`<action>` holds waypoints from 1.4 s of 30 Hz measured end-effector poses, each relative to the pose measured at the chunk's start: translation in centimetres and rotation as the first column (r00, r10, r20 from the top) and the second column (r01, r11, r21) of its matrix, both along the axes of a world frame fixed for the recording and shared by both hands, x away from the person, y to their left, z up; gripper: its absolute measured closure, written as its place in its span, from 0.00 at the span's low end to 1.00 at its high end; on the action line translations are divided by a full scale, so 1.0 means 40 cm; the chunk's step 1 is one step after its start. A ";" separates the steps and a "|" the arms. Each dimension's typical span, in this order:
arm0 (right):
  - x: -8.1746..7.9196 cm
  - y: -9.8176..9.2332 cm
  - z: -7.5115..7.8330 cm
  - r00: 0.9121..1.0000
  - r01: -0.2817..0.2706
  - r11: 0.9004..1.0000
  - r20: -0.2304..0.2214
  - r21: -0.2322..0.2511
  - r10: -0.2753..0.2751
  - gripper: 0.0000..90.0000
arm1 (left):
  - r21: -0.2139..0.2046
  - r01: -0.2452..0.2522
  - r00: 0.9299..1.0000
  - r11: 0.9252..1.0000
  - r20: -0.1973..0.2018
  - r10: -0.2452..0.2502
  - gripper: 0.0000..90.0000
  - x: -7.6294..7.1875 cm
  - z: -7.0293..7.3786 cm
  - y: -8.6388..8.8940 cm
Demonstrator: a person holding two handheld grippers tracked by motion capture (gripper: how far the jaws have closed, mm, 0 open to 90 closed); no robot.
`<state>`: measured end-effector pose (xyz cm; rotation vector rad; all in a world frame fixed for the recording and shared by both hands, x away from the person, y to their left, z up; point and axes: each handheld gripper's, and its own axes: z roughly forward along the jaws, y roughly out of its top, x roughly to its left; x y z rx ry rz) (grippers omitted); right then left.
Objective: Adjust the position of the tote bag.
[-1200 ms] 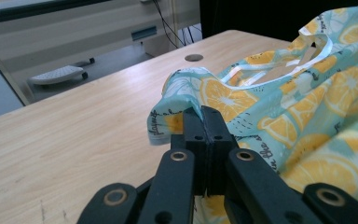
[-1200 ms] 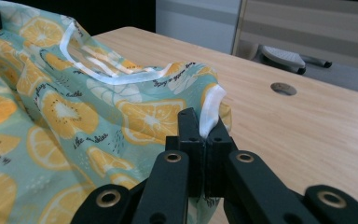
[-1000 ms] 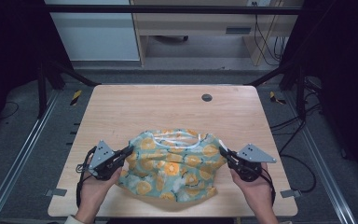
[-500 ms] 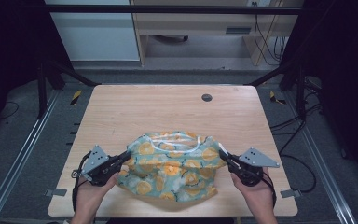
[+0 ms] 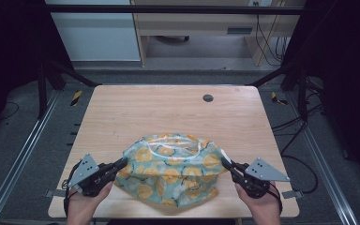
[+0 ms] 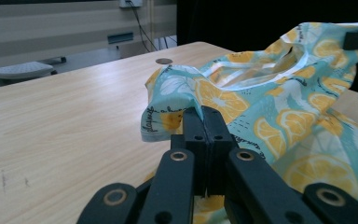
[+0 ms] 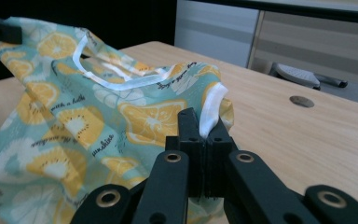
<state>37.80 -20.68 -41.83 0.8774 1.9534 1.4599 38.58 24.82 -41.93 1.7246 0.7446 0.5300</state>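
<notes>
A teal garment printed with orange slices (image 5: pixel 171 168) hangs stretched between both grippers over the table's near half, its lower part resting on the wood. My left gripper (image 5: pixel 122 164) is shut on the garment's left edge (image 6: pixel 168 119); its jaws are pressed together on the fabric in the left gripper view (image 6: pixel 204 116). My right gripper (image 5: pixel 225 163) is shut on the right edge, pinching a white-trimmed hem (image 7: pixel 209 112) in the right gripper view (image 7: pixel 204 122). A white-bound neck opening (image 5: pixel 176 146) faces up.
The wooden table (image 5: pixel 136 112) has a round grommet (image 5: pixel 208 98) near its far edge. Black frame posts stand at both sides, cables lie on the floor at the right, and a cabinet stands beyond the table.
Both grippers have drawn back toward the table's near edge and a little apart, pulling the garment with them and stretching it wider between them.
</notes>
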 end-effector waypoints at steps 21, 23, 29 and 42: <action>-0.068 -0.010 -0.029 0.995 -0.095 0.995 -0.030 -0.029 0.094 0.98 | 0.104 0.141 0.988 0.985 -0.082 -0.133 1.00 -0.058 -0.049 0.022; -0.073 -0.016 -0.025 0.995 -0.099 0.995 -0.023 0.000 0.099 0.98 | 0.067 0.143 0.987 0.987 -0.079 -0.138 1.00 -0.060 -0.046 0.028; -0.093 -0.025 -0.015 0.987 -0.161 0.987 0.012 0.025 0.160 0.98 | 0.008 0.157 0.985 0.988 -0.067 -0.156 1.00 -0.076 -0.037 0.050; -0.054 0.005 -0.101 0.958 -0.224 0.951 -0.226 -0.213 0.175 0.98 | 0.317 0.195 0.966 0.928 -0.226 -0.125 1.00 -0.009 -0.116 -0.025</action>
